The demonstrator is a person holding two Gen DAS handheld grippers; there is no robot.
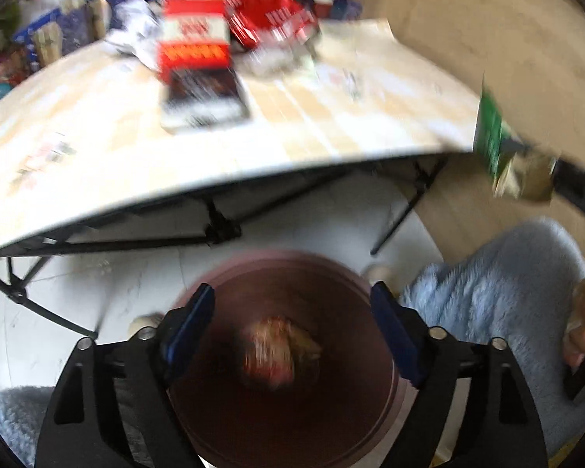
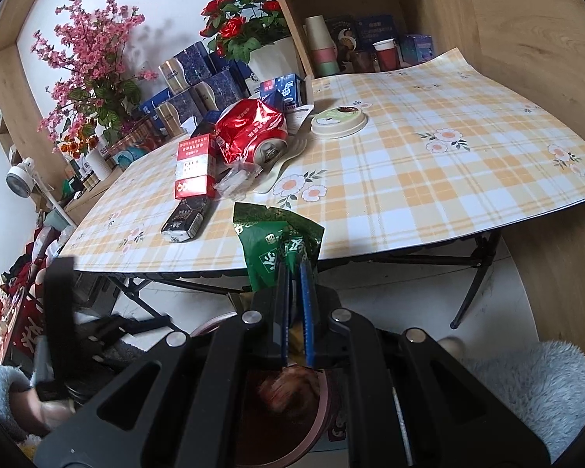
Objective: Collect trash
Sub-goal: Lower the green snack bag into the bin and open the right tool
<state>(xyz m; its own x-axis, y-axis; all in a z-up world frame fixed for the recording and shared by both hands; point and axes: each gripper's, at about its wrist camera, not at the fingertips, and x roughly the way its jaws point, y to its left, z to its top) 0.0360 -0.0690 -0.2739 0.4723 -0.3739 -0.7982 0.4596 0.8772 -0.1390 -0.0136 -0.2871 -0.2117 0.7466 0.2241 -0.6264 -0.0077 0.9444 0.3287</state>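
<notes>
The green wrapper [image 2: 279, 241] is clamped between the closed fingers of the right gripper [image 2: 294, 273], held in the air just off the near edge of the table [image 2: 429, 148] and above the bin [image 1: 284, 351], whose dark red interior shows directly below both grippers. A crumpled piece of trash [image 1: 279, 351] already lies in the bin, seen between the fingers of the left gripper [image 1: 292, 335], which stand wide apart with nothing gripped. The step in hand appears to be the drop of the wrapper. To do it well, carry the right gripper inward until the wrapper hangs over the middle of the bin opening rather than its rim [image 2: 214, 321], lower it toward the opening, then part the fingers fully; a light film wrapper may cling to a pad or drift, so release low and check that it falls clear. Keep the left gripper out of the drop path to avoid contact between the two tools. Remaining trash on the table includes a crushed red can [image 2: 253, 136], red and white cartons [image 2: 193, 167], a dark carton [image 2: 185, 220], a clear plastic scrap [image 2: 236, 181] and a round lid [image 2: 339, 121]. The shelf goods and flowers [image 2: 241, 27] behind them are probably not trash and should be left alone.
</notes>
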